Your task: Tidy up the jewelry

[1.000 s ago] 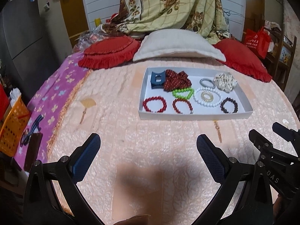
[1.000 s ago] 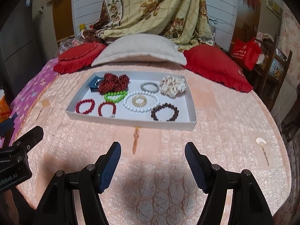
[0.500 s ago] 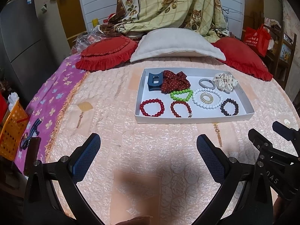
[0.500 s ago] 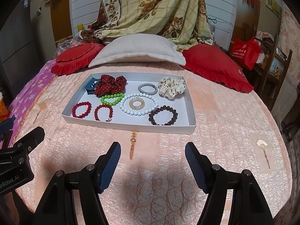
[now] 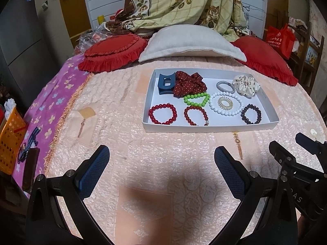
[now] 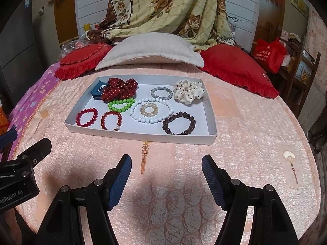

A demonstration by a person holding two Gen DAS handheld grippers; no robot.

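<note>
Hovered with left tongs (image 5: 161, 171) and right tongs (image 6: 166, 180) spread empty short of shallow white cardboard tray (image 6: 210, 122) already holding beaded bracelets (image 6: 151, 110); stage undeterminable.

Before the white tray (image 6: 212, 137), toward the cameras, the pink bedspread (image 6: 173, 194) lay bare and open for passage. The tray's low walls ringed the packed jewelry. Behind the tray, the grey pillow (image 6: 151, 51) and red cushions (image 6: 235, 65) blocked the far side.
</note>
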